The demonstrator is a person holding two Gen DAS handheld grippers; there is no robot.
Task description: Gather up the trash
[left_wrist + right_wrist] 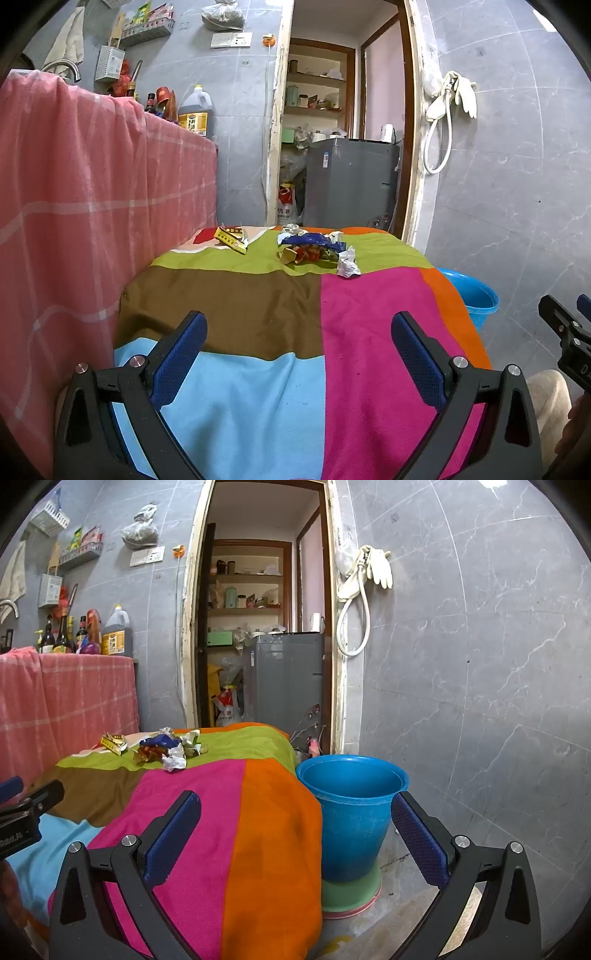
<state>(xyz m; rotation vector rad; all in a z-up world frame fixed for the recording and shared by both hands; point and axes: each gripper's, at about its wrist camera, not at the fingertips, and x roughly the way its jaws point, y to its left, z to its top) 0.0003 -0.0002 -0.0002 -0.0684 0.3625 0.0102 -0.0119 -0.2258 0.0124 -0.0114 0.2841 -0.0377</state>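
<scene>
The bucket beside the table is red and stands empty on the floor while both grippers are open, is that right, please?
Not quite: the bucket is blue, not red, as the right wrist view shows. It does stand on the floor beside the table, nothing visible inside, with the left gripper and right gripper open.

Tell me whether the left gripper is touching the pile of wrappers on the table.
Apart. In the left wrist view the left gripper hangs open over the near end of the patchwork cloth, while the pile of wrappers lies at the far end.
</scene>
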